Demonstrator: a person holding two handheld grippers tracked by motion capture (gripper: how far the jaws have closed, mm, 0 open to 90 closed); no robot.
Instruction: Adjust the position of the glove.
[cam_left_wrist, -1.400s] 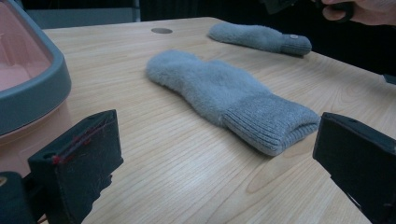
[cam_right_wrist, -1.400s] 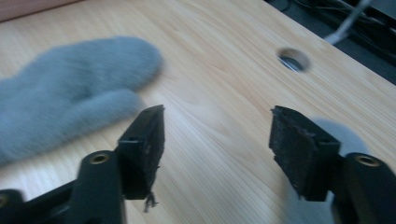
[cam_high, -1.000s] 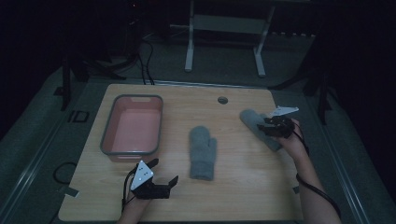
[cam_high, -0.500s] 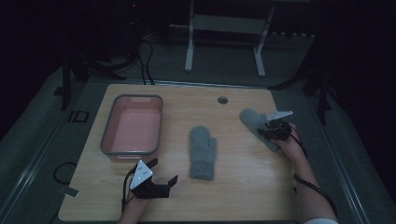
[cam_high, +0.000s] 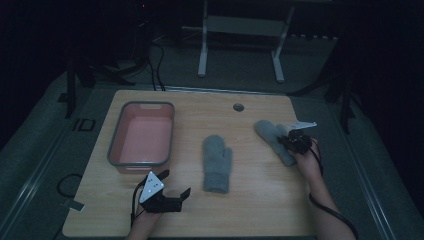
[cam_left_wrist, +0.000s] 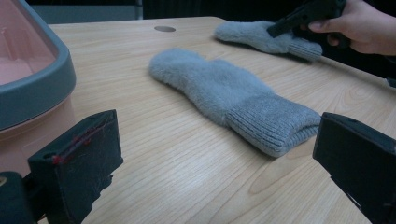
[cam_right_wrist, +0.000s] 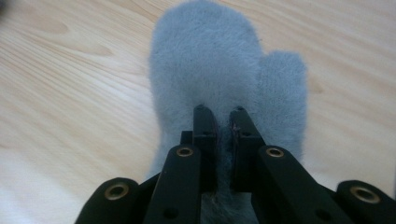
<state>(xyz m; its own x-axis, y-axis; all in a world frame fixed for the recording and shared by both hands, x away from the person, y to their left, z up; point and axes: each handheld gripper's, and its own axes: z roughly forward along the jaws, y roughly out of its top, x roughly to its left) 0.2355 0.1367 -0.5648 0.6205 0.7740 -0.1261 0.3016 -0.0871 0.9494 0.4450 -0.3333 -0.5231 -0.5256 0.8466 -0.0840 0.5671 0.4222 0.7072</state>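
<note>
Wooden table (cam_high: 260, 200), dim room. My right gripper (cam_right_wrist: 219, 122) has come down & pinched onto far mitten (cam_high: 272, 139) by table's right edge; looks ready to lift. Left gripper (cam_high: 167, 192) idles w/ jaws wide apart; 2nd mitten (cam_left_wrist: 233, 102) mid-table, pink bin (cam_high: 142, 162) left.

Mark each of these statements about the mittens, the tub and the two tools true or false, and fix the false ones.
1. The right tool is pinching the right-hand mitten. True.
2. The left tool grips the middle mitten. False: its jaws are wide open, with that mitten lying apart from them on the table.
3. A mitten lies inside the pink tub. False: nothing is seen in the tub; both mittens lie on the table.
4. The tub sits to the left of the middle mitten. True.
5. The two mittens overlap. False: bare wood separates them.
</note>
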